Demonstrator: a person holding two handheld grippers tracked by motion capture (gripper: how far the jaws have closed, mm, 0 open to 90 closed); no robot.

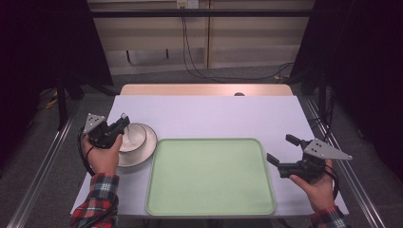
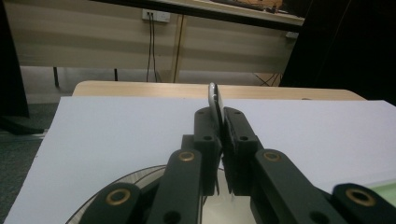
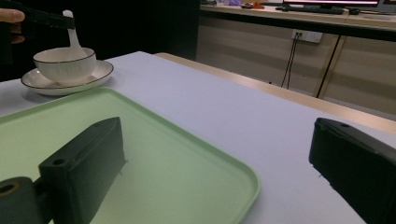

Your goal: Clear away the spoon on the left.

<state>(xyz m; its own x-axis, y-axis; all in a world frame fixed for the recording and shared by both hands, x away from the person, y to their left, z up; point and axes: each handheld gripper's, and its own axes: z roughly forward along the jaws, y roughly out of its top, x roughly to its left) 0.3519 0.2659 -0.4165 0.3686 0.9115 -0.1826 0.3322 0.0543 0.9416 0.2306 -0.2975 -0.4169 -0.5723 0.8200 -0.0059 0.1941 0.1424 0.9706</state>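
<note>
A white bowl point(image 1: 134, 136) sits on a white saucer point(image 1: 145, 151) at the table's left, also seen as the bowl point(image 3: 65, 65) on its saucer point(image 3: 70, 84) in the right gripper view. My left gripper point(image 1: 121, 124) is shut on the handle of a white spoon point(image 2: 215, 101) whose lower end dips into the bowl; the spoon point(image 3: 72, 32) stands nearly upright. A pale green tray point(image 1: 209, 209) lies empty in the middle. My right gripper point(image 1: 280, 149) is open, held just off the tray's right edge, its jaws wide apart with nothing between them.
The table point(image 1: 204, 114) has a white top with a wooden strip along its far edge. Metal rails run along both sides on the floor. Cables hang from a wall socket point(image 2: 156, 15) behind the table.
</note>
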